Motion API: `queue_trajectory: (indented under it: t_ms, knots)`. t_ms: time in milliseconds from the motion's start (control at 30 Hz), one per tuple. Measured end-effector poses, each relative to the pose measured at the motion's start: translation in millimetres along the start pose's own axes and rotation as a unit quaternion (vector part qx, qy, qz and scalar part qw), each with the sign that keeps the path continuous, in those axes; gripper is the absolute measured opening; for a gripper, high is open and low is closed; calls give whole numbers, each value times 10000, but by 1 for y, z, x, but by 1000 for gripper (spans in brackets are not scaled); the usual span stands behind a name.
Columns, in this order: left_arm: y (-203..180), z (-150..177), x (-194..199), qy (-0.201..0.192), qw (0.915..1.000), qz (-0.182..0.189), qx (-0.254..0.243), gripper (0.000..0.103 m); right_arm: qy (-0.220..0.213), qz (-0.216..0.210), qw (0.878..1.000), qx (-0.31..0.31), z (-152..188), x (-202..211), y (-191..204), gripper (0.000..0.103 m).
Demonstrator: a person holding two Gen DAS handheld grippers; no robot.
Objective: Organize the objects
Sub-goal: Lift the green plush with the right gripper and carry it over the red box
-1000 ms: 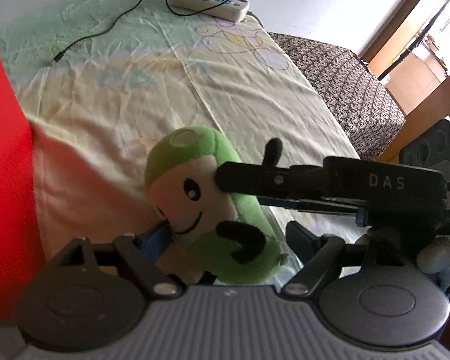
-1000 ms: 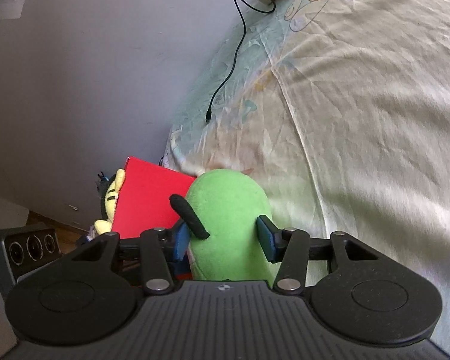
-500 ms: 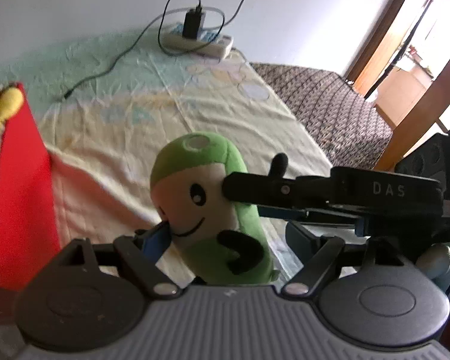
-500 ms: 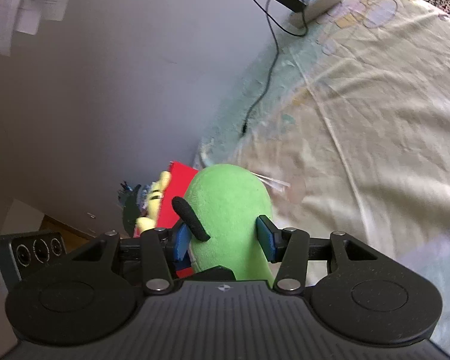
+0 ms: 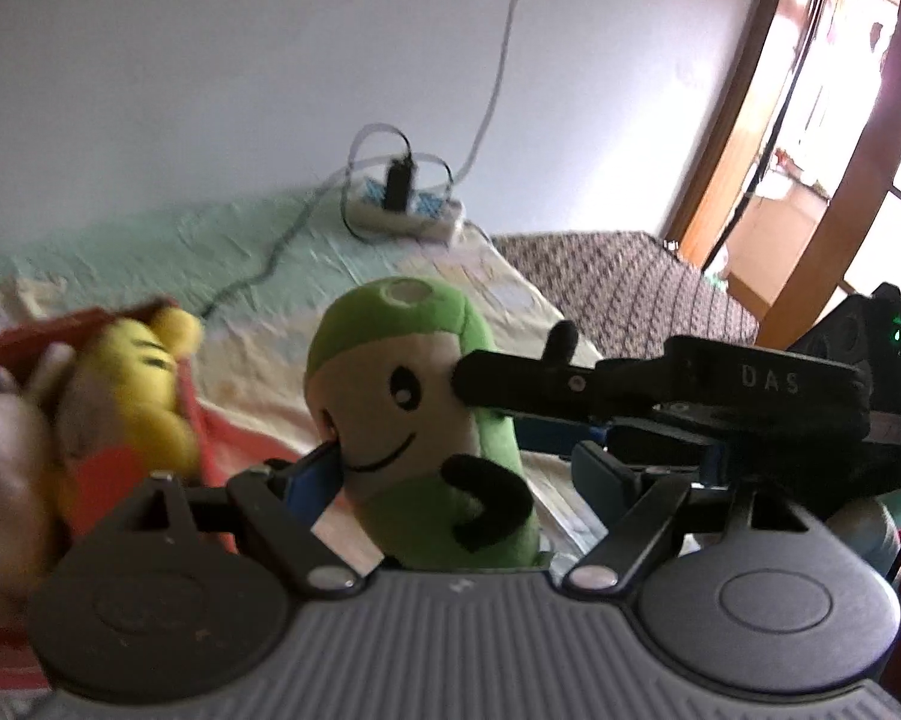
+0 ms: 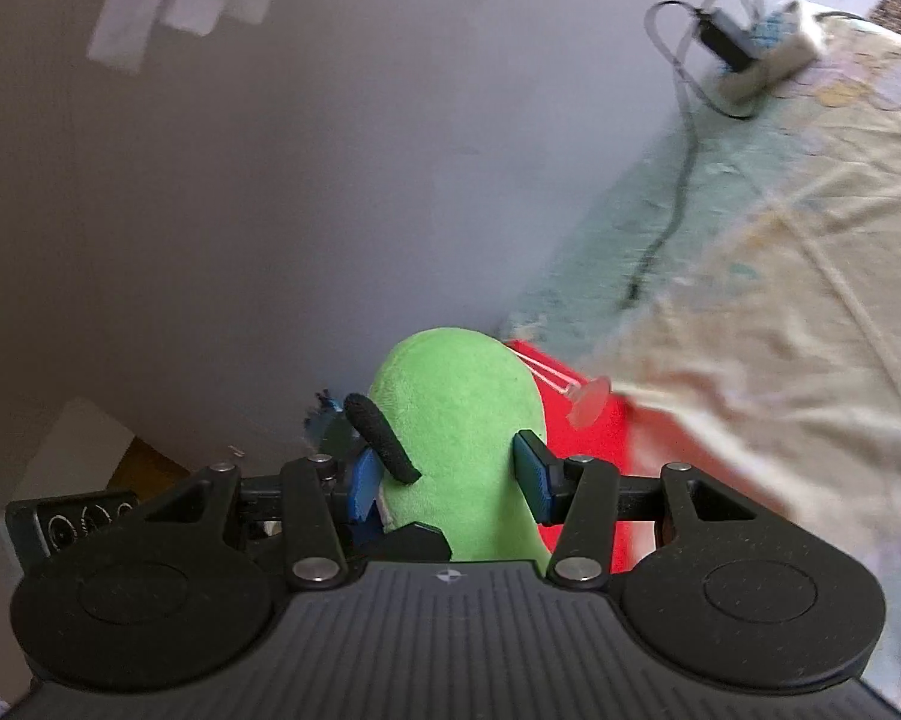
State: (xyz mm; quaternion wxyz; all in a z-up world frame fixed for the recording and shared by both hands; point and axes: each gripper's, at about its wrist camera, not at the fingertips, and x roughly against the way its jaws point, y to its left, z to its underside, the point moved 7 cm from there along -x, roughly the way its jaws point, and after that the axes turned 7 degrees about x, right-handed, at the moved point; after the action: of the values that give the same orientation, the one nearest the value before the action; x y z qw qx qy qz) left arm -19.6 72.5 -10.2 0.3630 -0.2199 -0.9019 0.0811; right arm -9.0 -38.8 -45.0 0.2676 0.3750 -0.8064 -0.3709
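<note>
Jaws of our right gripper (image 6: 447, 480) are closed on the green plush toy (image 6: 462, 438), one blue pad pressed into each side of its soft body. From the right wrist view we see only the toy's plain green back, standing upright between the pads with a black arm sticking out on the left.

Jaws of our left gripper (image 5: 462, 483) are parted around the same toy (image 5: 417, 420). Its left pad touches the toy beside the smiling face; its right pad stands clear, with a gap to the toy's side. So the left gripper does not seem to hold it. The right gripper's finger crosses the left view from the right and presses at the toy's cheek.

The toy's long axis runs nearly upright, and it hangs above the bed (image 5: 150, 252), apart from the sheet.

The relation that matters: a red box (image 5: 60, 330) lies to the left of the toy in the left view, just beside it and lower, already holding a yellow plush (image 5: 144, 384) and other blurred soft toys. We judge the next move is to carry the toy sideways over that box, led by the right hand.
</note>
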Motion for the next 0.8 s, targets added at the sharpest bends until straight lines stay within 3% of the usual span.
queue_trajectory:
  t_ms: [200,467,800]
  knots:
    - [41,-13,45,-448,9989,-45,137,83,51,-239,9995,205,8,-42,36,51]
    - [94,-13,83,-725,9968,-269,217,83,85,-367,9987,346,22,-95,59,51]
    - [146,-22,74,-678,9970,-219,294,83,-52,124,9991,404,30,-134,44,51]
